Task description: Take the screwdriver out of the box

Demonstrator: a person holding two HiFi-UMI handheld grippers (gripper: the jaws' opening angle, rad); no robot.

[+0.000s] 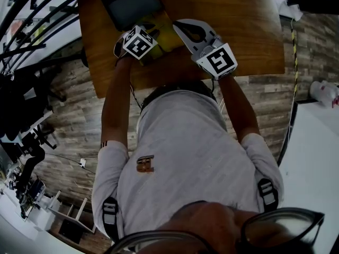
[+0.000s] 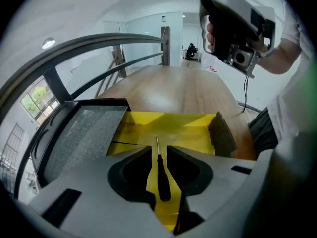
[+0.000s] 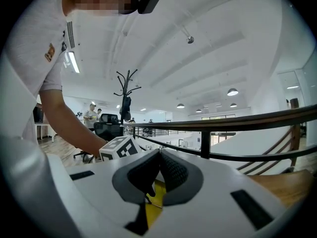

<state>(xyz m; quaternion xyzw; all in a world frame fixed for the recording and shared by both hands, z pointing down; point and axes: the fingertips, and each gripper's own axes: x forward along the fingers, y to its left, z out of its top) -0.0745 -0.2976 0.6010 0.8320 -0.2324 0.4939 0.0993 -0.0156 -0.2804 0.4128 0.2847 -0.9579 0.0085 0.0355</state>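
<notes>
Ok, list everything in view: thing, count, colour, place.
table: one, brown wood, under both grippers
box: one, yellow inside, on the table below the left gripper
lid: one, dark with grey lining, open at the box's left
screwdriver: one, black handle, lying in the box, in line with the gap of the left jaws
coat stand: one, black, far off in the right gripper view
left gripper: one, grey, jaws apart over the box
right gripper: one, white, jaws together, held above the table
</notes>
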